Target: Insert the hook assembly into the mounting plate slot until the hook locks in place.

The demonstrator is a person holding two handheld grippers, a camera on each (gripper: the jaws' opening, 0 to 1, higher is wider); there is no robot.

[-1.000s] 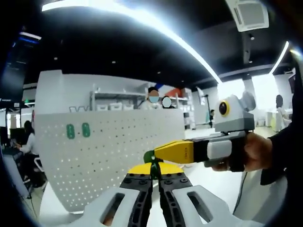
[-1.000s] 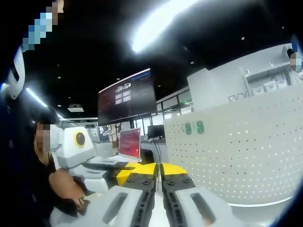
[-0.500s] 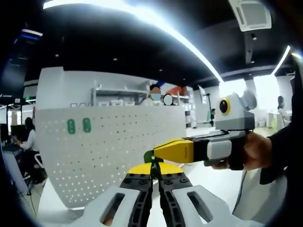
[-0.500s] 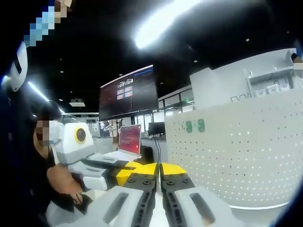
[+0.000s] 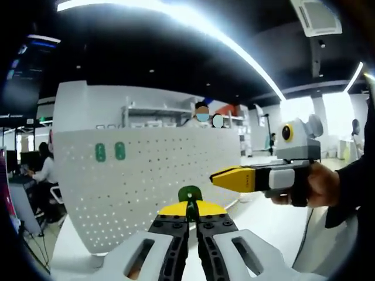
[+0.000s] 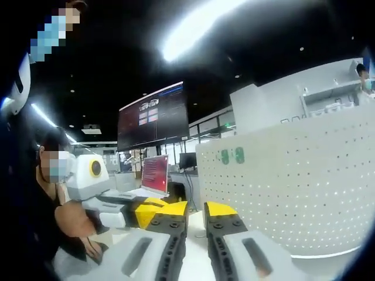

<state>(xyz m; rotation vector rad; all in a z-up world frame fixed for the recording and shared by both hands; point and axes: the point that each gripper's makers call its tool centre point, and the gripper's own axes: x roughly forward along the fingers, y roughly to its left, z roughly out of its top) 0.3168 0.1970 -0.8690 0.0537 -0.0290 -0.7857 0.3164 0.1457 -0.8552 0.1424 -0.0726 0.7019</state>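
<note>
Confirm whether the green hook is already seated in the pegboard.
No: the green hook sits pinched at the left gripper tips, apart from the pegboard.

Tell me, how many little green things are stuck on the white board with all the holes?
2. The green pieces sit side by side near the top of the pegboard, also seen in the right gripper view.

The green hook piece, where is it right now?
In the left gripper view the green hook piece sits pinched at the tips of the left gripper, in front of the white pegboard, with the right gripper apart to its right.
</note>
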